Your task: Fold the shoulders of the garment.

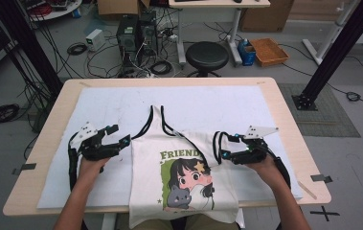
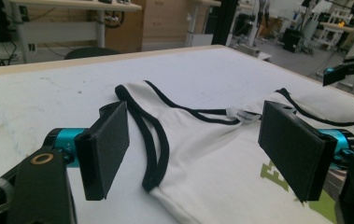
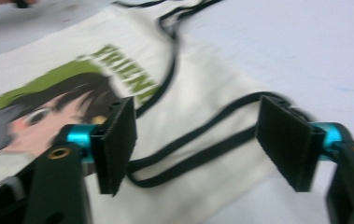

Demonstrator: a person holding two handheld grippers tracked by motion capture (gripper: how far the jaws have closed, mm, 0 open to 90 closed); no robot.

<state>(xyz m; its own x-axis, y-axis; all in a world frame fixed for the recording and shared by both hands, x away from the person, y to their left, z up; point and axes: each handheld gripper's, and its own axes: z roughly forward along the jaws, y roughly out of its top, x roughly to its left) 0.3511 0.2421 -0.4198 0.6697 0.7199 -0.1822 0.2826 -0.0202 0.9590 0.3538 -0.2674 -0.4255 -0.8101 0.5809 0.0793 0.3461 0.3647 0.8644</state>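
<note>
One top [image 1: 179, 167] lies face up on the table's [image 1: 275, 93] white mat [image 1: 217, 103], hem hanging over the near edge. Its right strap [image 1: 217, 143] is already doubled inward; the left strap [image 2: 153, 140] looks unfolded, so folding seems barely begun. Both the left gripper [image 1: 119, 136] and right gripper [image 1: 224, 146] stand spread, holding nothing.

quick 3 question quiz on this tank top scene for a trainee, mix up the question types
1. True or false: the left hand-held gripper is shut on the tank top.
2. What lies between the open jaws of the right hand-held gripper? A) black-edged strap B) the stool C) a cable
3. Fill in: the tank top's bottom edge hangs over the ___ edge of the table.

Key:
1. False: its jaws stand open.
2. A, the strap.
3. Near, on the person's side.
</note>
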